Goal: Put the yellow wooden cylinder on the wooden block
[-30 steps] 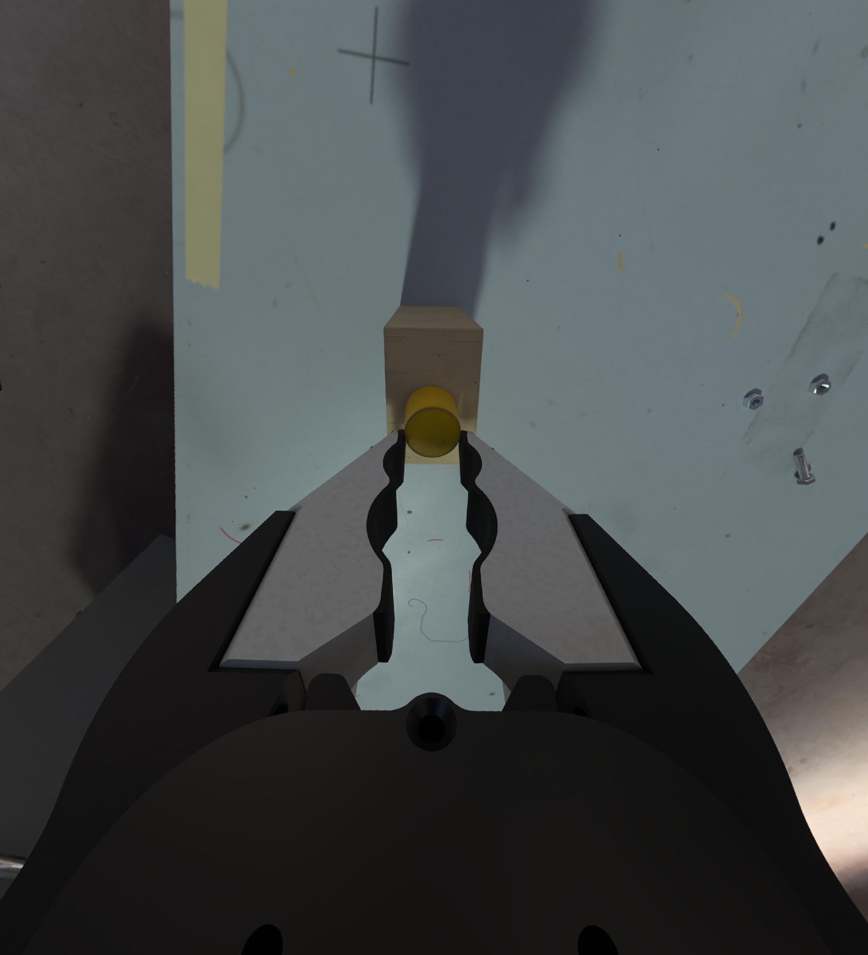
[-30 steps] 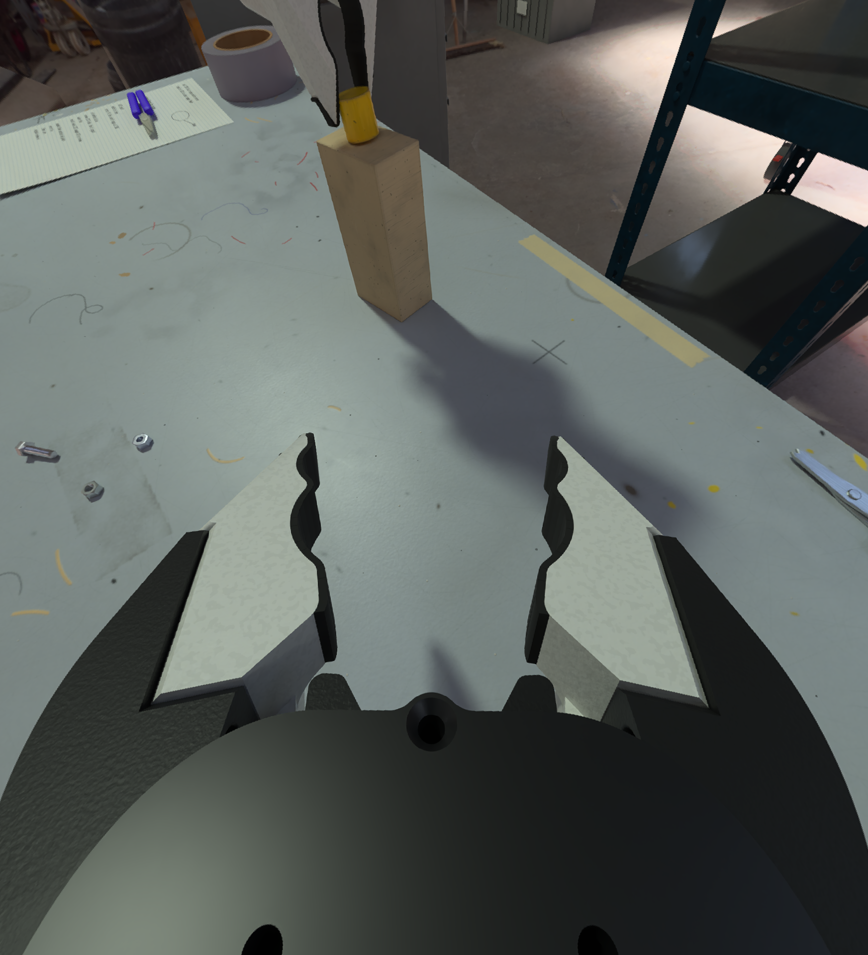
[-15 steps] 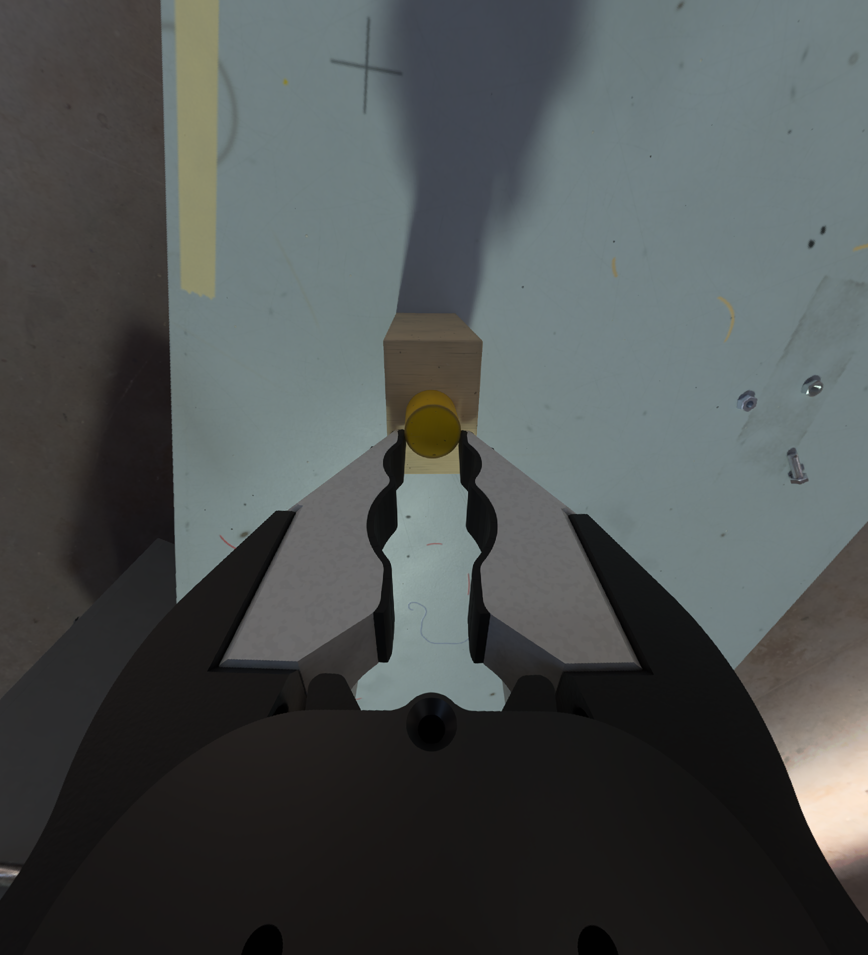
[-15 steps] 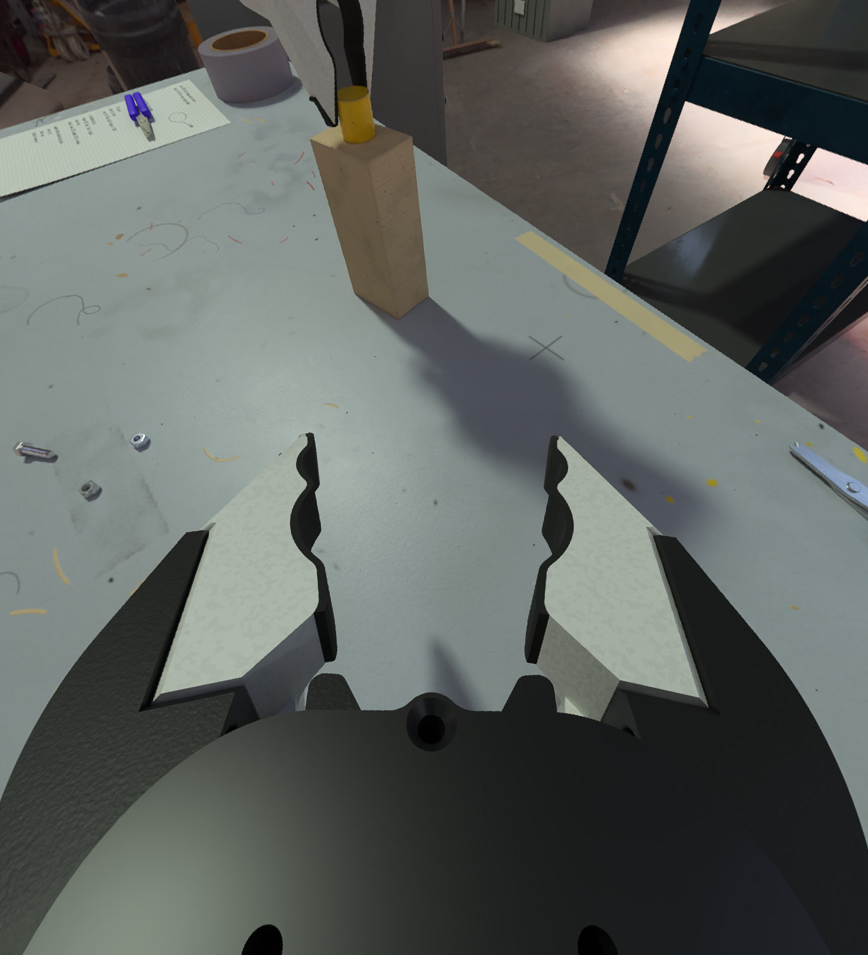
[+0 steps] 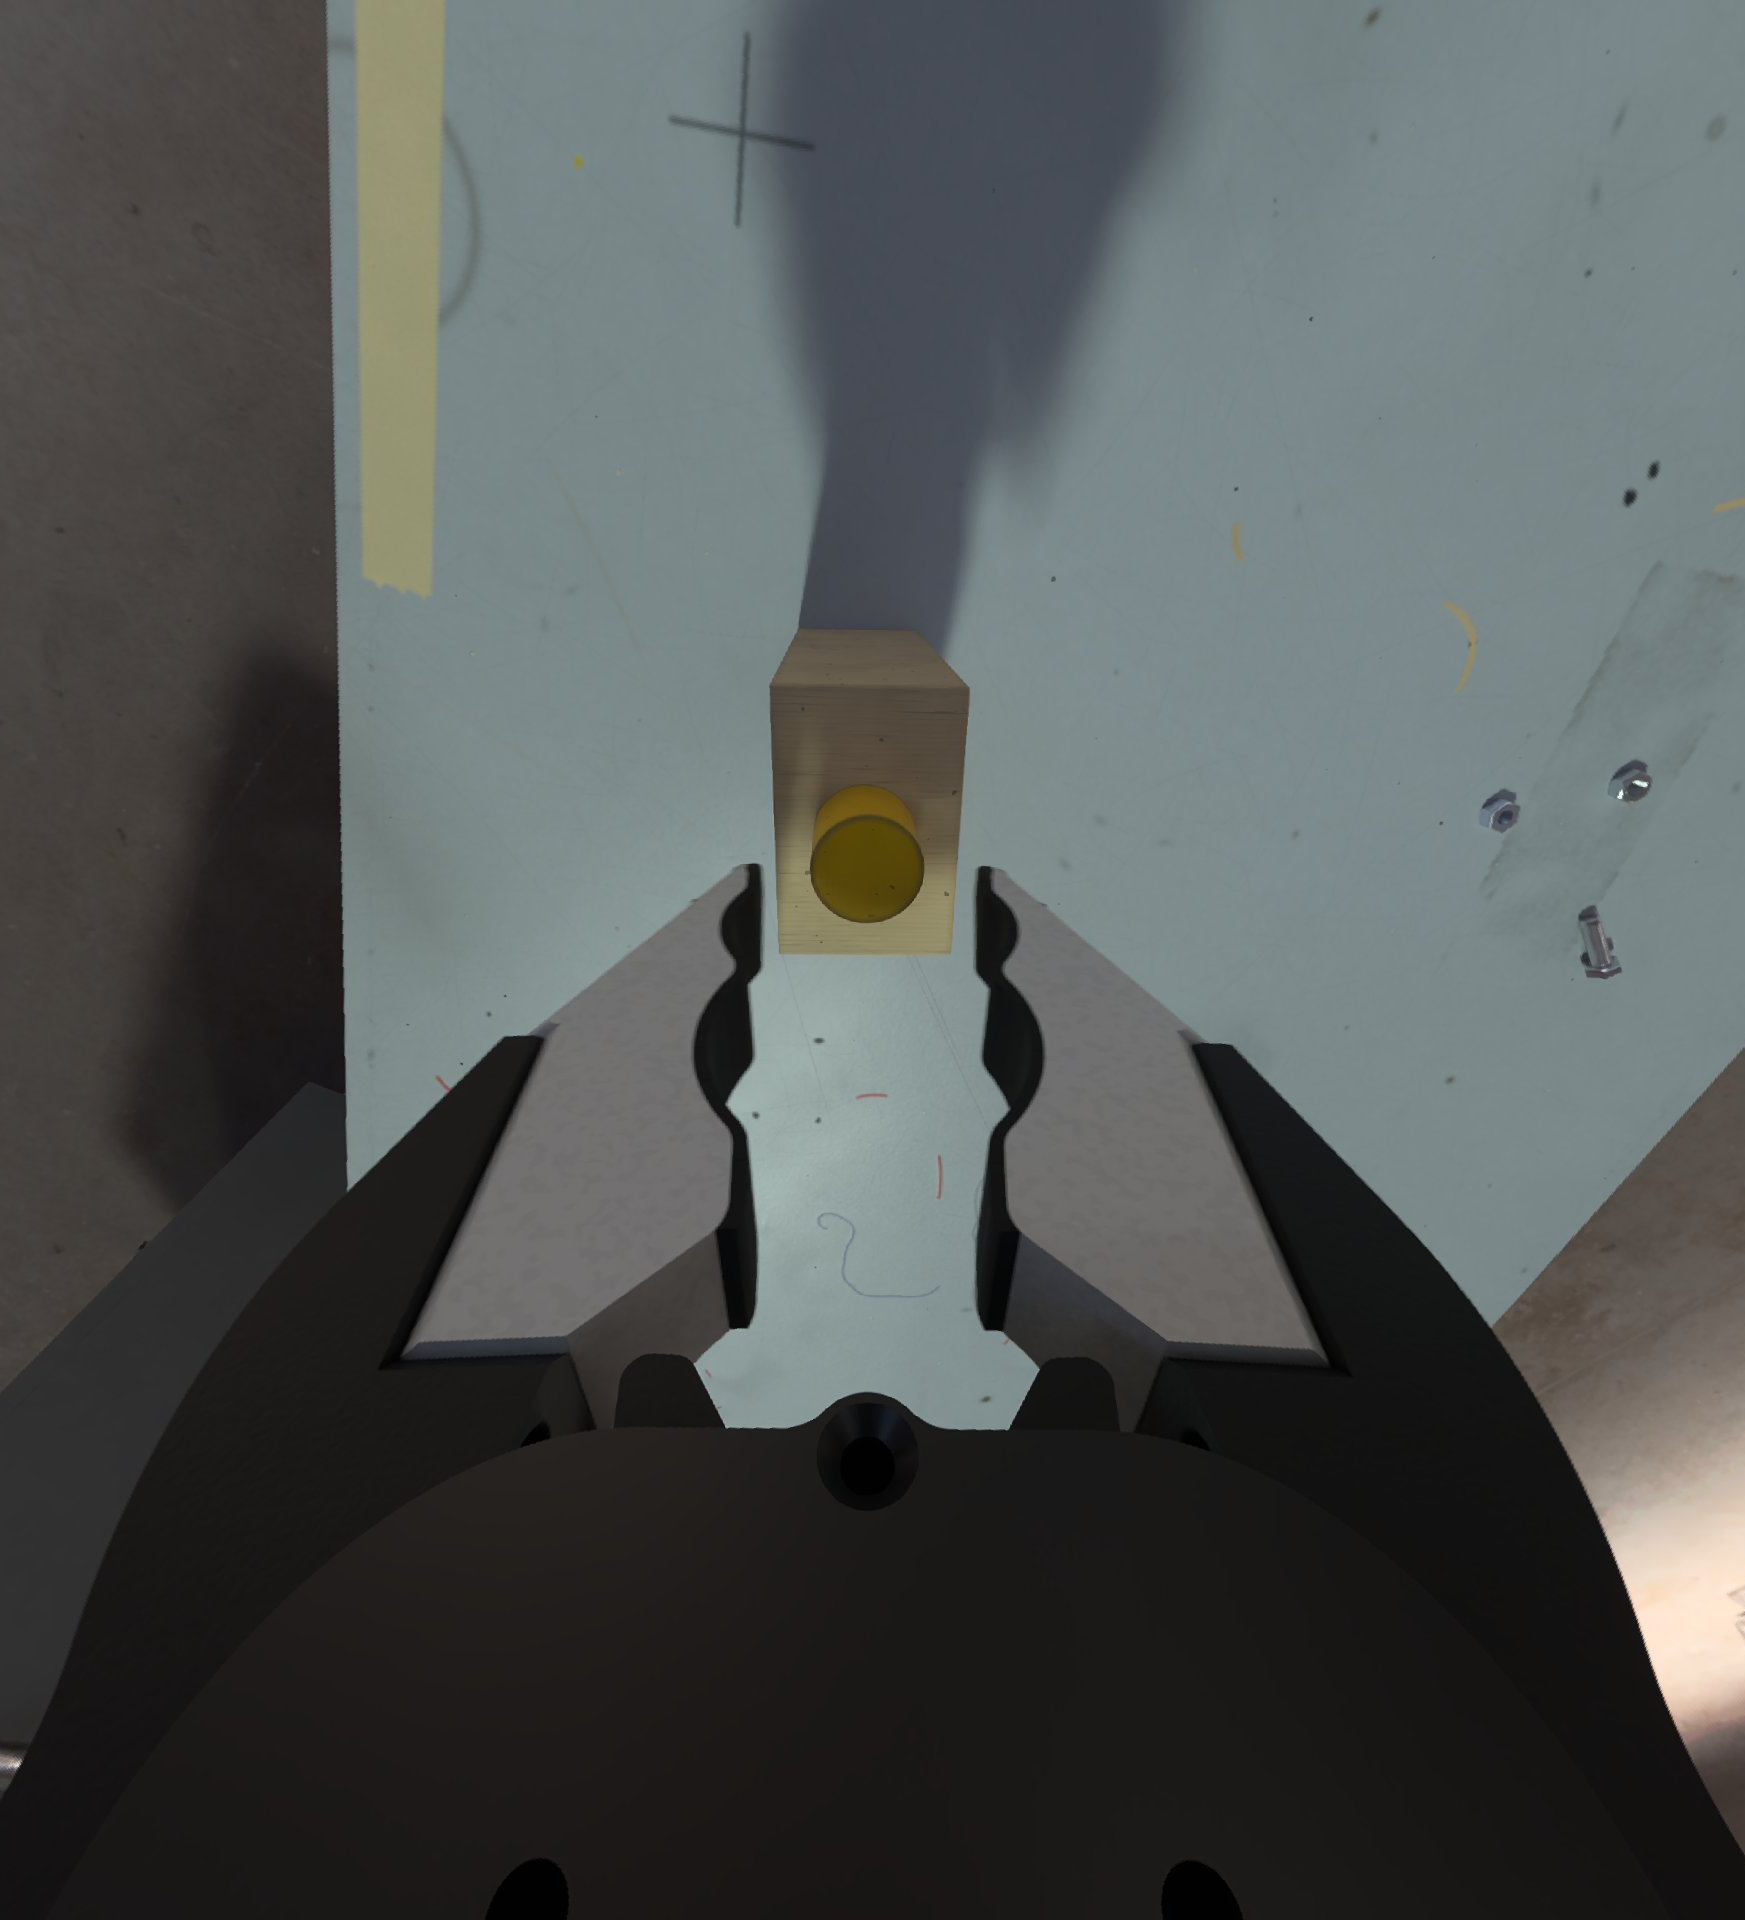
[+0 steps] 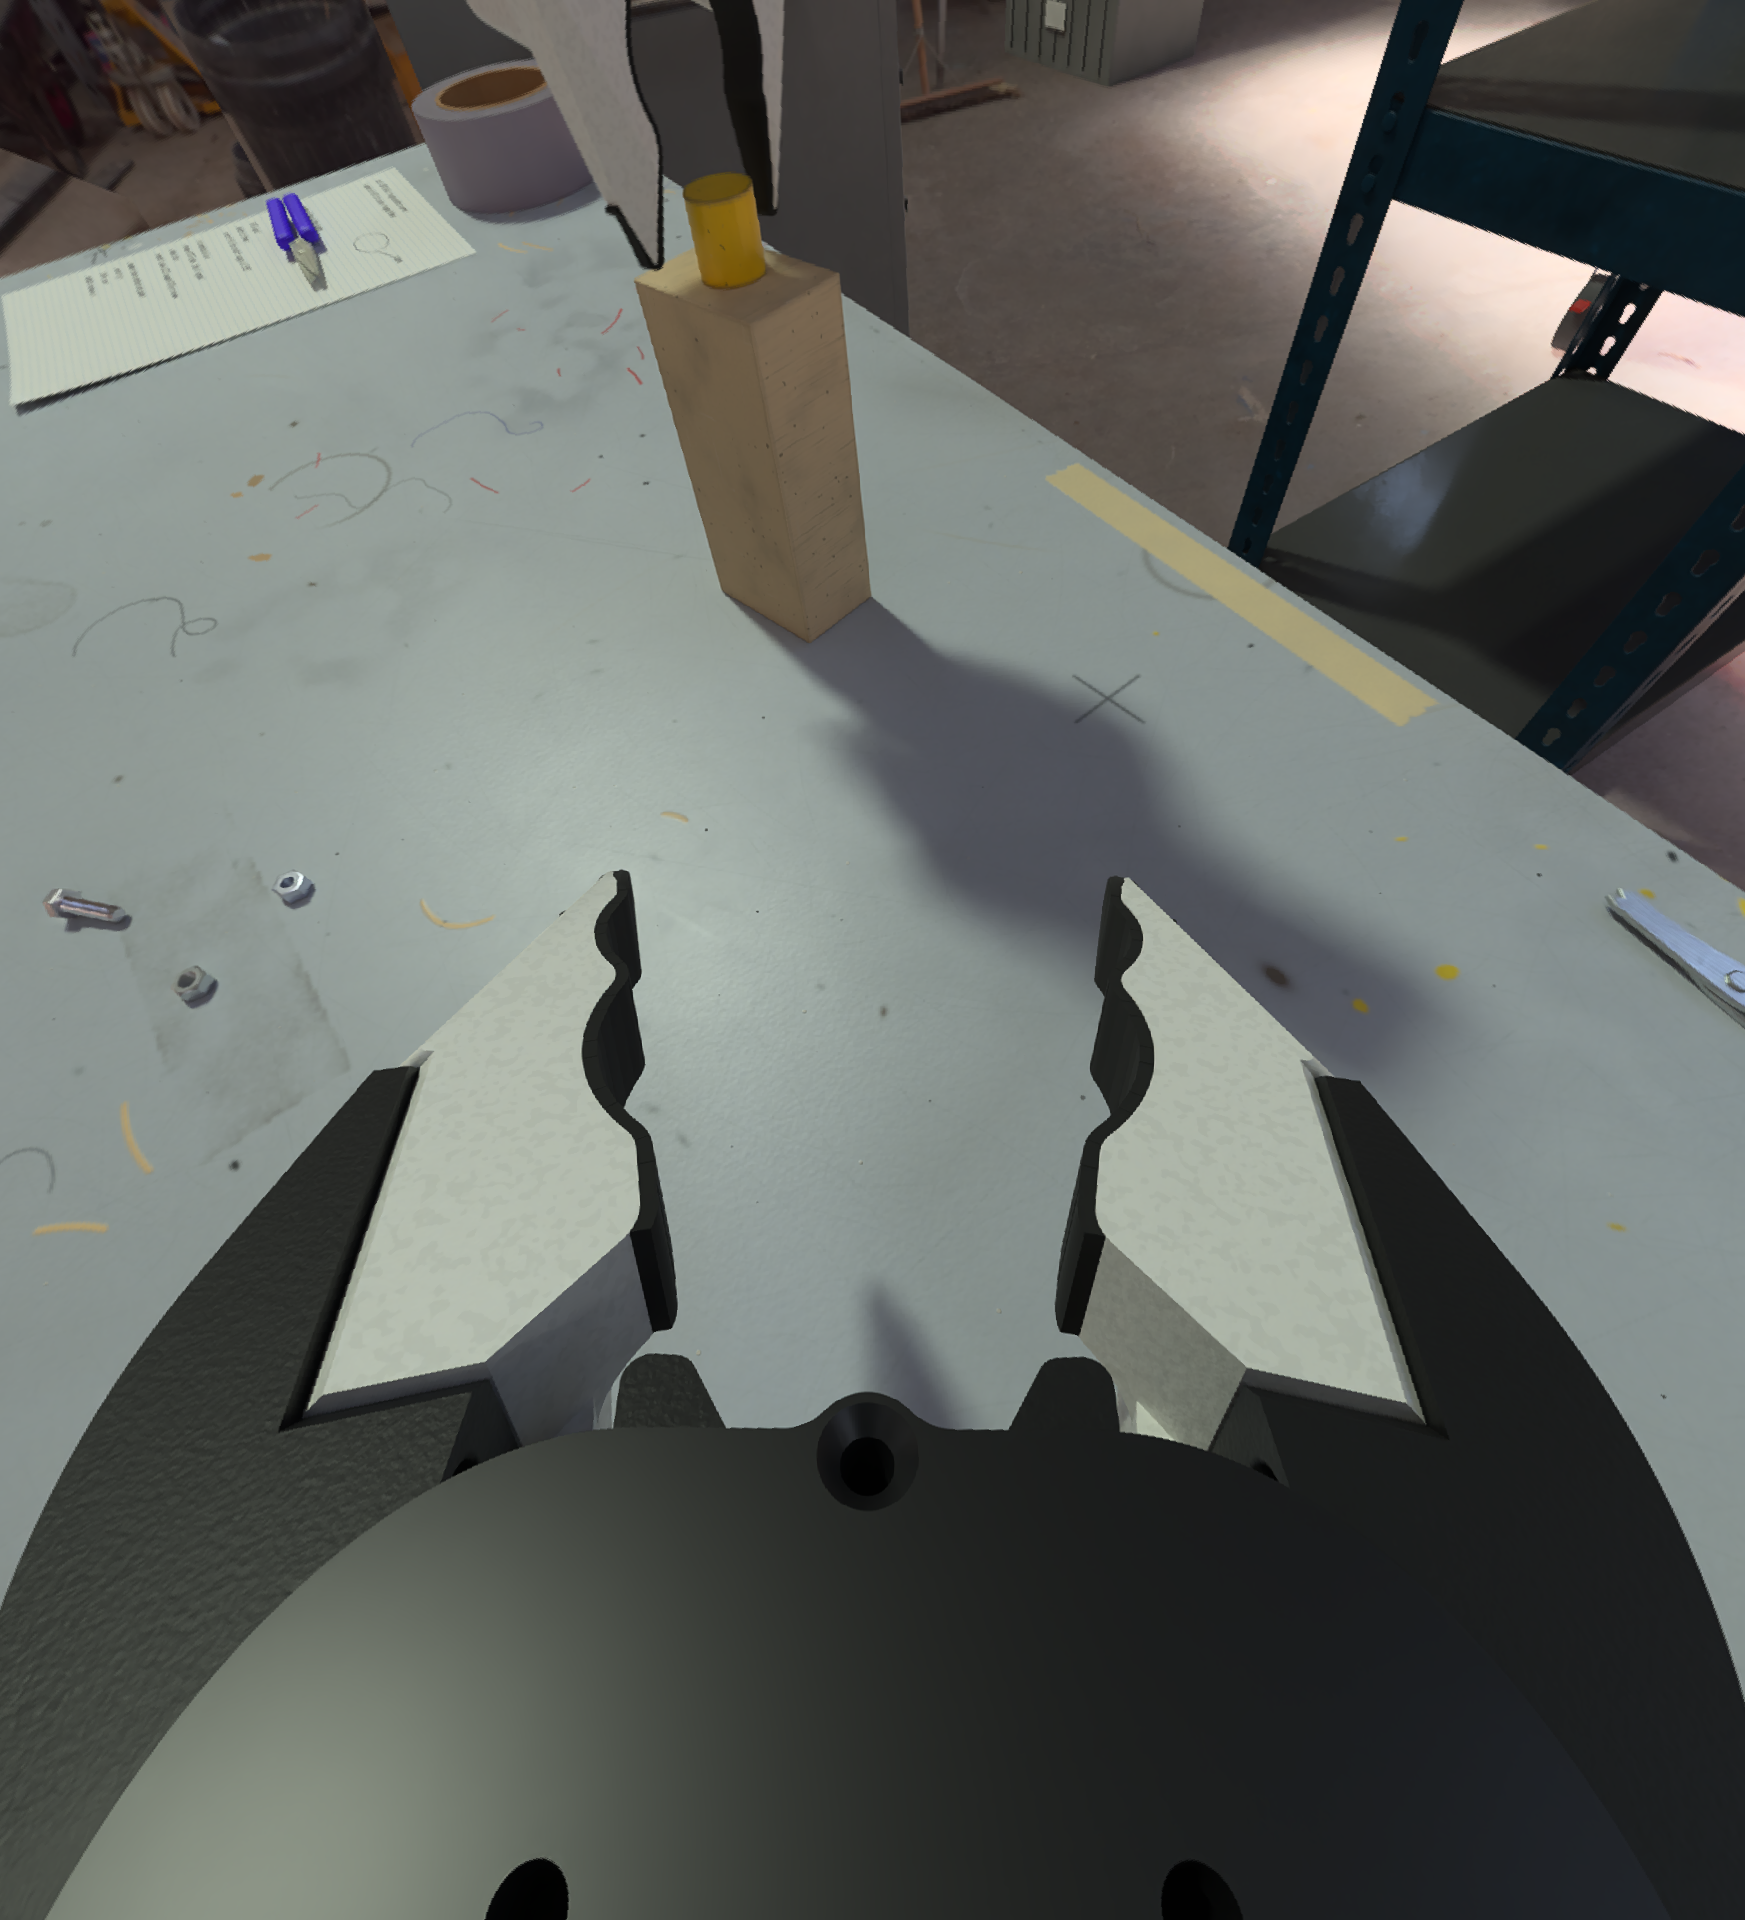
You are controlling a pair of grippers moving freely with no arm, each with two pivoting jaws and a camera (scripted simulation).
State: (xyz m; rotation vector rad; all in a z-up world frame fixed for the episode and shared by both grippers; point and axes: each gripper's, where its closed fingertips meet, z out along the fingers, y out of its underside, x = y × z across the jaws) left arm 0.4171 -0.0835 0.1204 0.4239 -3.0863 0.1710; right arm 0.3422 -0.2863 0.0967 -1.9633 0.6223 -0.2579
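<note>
The yellow wooden cylinder (image 5: 867,869) stands upright on the top face of the tall wooden block (image 5: 868,790). My left gripper (image 5: 866,881) points straight down over them, its jaws open and clear of the cylinder on both sides. In the right wrist view the cylinder (image 6: 723,231) stands on the block (image 6: 770,447) at the far side of the table, with the left gripper's fingers (image 6: 619,135) spread around it from above. My right gripper (image 6: 866,883) is open and empty, low over the near part of the grey table.
Two nuts (image 6: 292,886) and a bolt (image 6: 87,907) lie at the left. Scissors (image 6: 1725,982) lie at the right edge. A paper sheet (image 6: 224,281) with blue pliers and a tape roll (image 6: 499,130) are at the back. Yellow tape (image 6: 1237,592) marks the right edge, beside a metal shelf (image 6: 1574,468).
My left gripper has opened and let go of the cylinder, which now stands free on the block. The gripper has also risen a little. My right gripper has not moved.
</note>
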